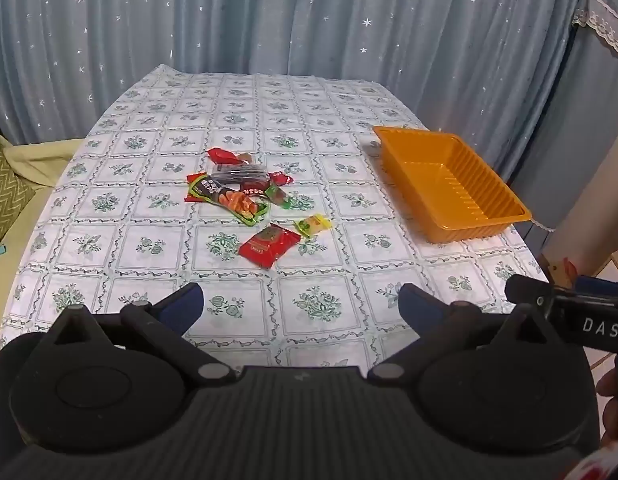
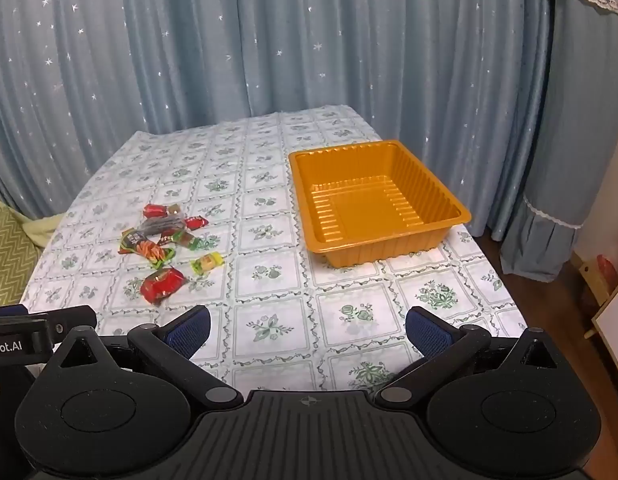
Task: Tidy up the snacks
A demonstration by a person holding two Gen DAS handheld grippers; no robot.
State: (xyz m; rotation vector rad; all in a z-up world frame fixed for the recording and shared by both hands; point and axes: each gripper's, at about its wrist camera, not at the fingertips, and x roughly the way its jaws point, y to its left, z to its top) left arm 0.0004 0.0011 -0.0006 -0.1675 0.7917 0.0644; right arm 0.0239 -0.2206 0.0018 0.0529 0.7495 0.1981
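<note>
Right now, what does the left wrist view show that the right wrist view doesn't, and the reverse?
Only the left wrist view shows the open left gripper and a lace-trimmed cover at upper right. Only the right wrist view shows the open right gripper, wooden floor and a white board. Both show the empty orange tray, the snack packets loose on the tablecloth, and the starry curtain.

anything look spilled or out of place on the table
Yes: the snacks lie in a loose, overlapping heap on the tablecloth, left of the orange tray, which holds nothing. Nothing looks torn or spilled.
</note>
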